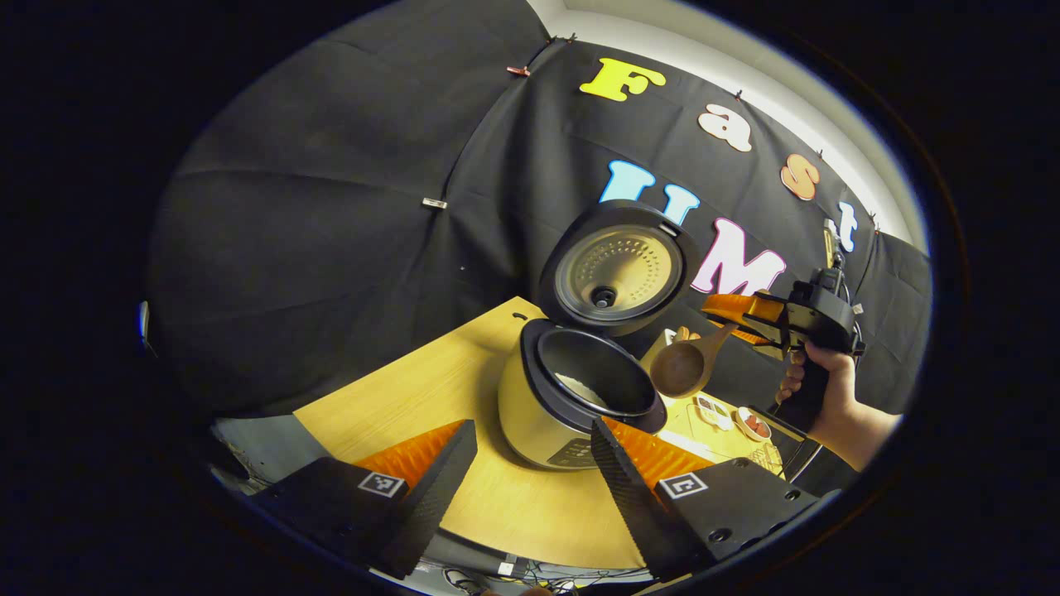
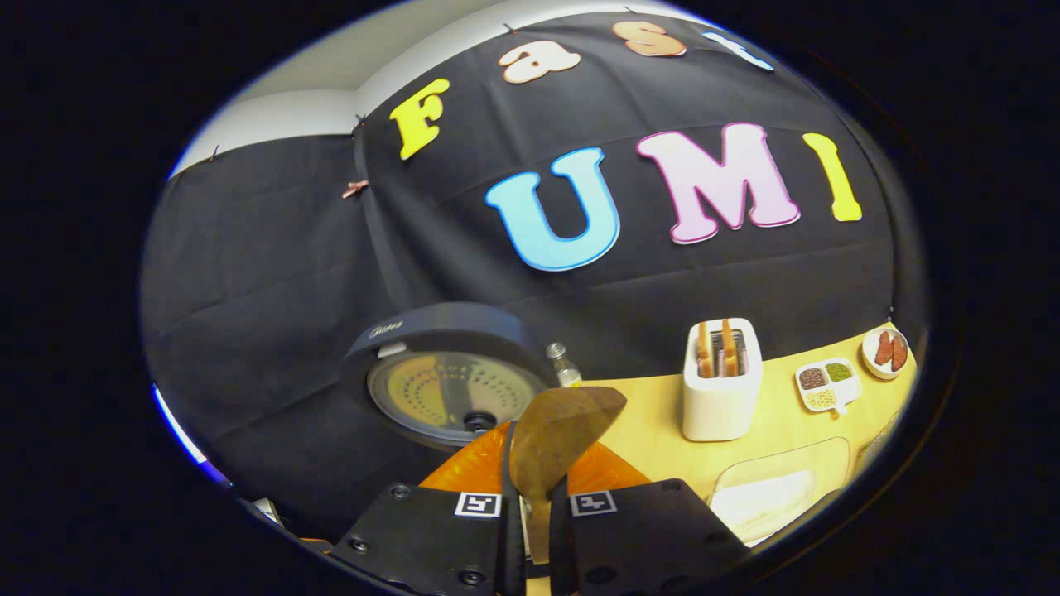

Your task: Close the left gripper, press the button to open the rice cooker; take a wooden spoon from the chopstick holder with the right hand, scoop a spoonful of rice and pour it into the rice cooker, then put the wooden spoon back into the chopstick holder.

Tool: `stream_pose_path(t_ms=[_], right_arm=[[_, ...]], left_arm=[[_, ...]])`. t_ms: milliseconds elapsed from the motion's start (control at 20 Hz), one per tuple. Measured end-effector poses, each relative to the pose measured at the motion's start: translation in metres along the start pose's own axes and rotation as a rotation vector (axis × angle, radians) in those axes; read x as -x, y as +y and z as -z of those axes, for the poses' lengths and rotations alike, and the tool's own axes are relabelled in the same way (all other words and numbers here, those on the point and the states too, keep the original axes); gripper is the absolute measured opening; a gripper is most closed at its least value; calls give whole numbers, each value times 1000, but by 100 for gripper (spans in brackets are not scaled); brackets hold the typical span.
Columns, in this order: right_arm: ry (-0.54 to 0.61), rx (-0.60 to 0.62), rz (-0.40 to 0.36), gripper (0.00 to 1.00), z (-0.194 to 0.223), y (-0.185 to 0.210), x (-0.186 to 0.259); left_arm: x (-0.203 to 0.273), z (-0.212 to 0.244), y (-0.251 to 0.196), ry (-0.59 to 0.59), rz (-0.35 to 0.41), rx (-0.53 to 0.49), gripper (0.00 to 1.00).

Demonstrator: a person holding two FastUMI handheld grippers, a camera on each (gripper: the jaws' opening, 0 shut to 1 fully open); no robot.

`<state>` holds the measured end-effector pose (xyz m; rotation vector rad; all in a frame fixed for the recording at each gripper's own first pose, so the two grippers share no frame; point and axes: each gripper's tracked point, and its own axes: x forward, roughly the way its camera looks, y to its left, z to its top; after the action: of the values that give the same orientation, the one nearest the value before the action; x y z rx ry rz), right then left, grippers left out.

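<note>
The rice cooker (image 1: 538,414) stands on the wooden table with its lid (image 1: 617,265) up, and white rice (image 1: 575,387) lies in the inner pot. My left gripper (image 1: 530,488) hovers in front of it, open, nothing between the fingers. A hand (image 1: 828,389) holds my right gripper (image 1: 749,314) to the right of the cooker. It is shut on the handle of the wooden spoon (image 1: 687,364), whose tilted bowl hangs at the pot's right rim. In the right gripper view the spoon (image 2: 563,430) rises from my right gripper (image 2: 537,497), with the lid (image 2: 451,389) beyond.
The white chopstick holder (image 2: 720,381) with wooden utensils stands on the table (image 2: 646,439) to the right. Beside it are a divided dish (image 2: 824,385), a small plate (image 2: 884,349) and a clear container (image 2: 778,488). A small bottle (image 2: 563,364) stands behind the spoon.
</note>
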<state>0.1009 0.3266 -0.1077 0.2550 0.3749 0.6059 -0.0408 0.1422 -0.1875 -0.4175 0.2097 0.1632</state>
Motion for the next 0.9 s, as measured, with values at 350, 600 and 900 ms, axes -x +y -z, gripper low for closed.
stream_pose_path(t_ms=[350, 600, 900], right_arm=[[-79, -73, 176, 15, -52, -118, 69], [-111, -106, 307, 15, -70, -214, 114], [-130, -118, 454, 15, -80, -326, 173]], left_arm=[[-26, -3, -54, 15, 84, -90, 96], [-43, -7, -109, 2, 93, -126, 96], [-62, -4, -176, 5, 126, -153, 95]])
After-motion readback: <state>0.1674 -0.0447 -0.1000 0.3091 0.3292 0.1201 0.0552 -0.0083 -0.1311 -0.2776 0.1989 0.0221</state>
